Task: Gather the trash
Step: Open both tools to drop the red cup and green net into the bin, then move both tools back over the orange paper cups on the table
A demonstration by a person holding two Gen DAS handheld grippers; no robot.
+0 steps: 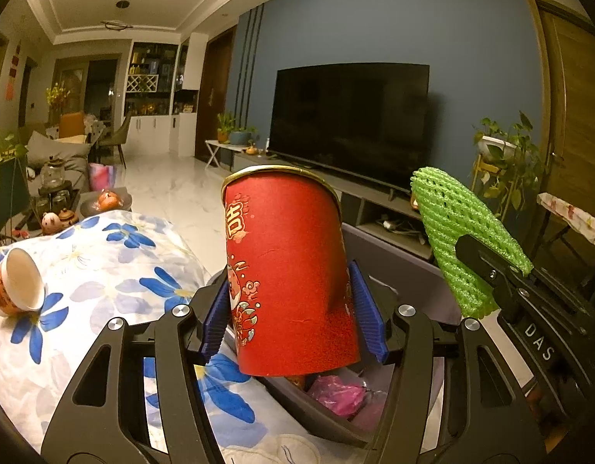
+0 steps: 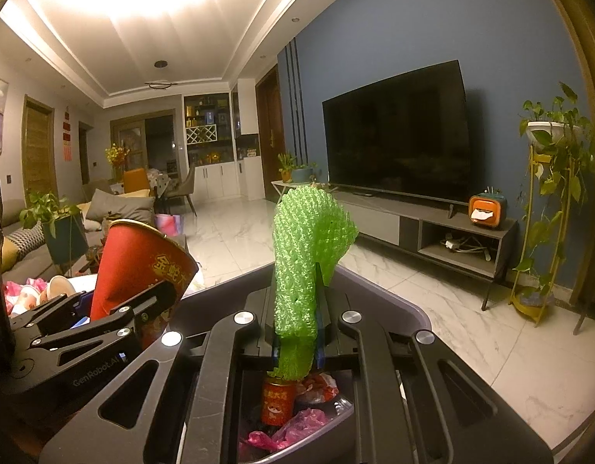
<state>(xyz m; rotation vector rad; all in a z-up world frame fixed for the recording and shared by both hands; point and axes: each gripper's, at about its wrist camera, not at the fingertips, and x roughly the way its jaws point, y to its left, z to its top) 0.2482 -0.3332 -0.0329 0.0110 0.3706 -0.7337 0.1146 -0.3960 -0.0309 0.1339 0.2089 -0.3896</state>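
- Nearest the left wrist camera is the left gripper (image 1: pixel 293 309), its blue ribbed pads clamped on either side of a red paper cup (image 1: pixel 286 270).
- The red paper cup stands roughly upright between the pads, long axis near vertical and leaning a little to the left at the top; its gold-rimmed open mouth faces up and away, its base points down toward the bin.
- The cup is red with gold characters and a cartoon figure printed on its side, and a faint crease runs across the wall.
- It hangs above the near edge of a grey trash bin (image 1: pixel 405 270), in which pink plastic wrapping (image 1: pixel 336 394) lies.
- The right gripper (image 2: pixel 295 352) is closed tight on a green foam net sleeve (image 2: pixel 303 255), pinched at its lower end.
- The sleeve points upward, long axis near vertical, flaring wider at the top; its mesh is bright green and knobbly.
- It is held over the open bin, directly above a small red can (image 2: pixel 276 402) lying amid the pink wrapping and other scraps.
- To the left a floral tablecloth (image 1: pixel 104 255) carries a small cup (image 1: pixel 17 286) tipped on its side.
- A dark television (image 2: pixel 398 135) stands against the blue wall behind.
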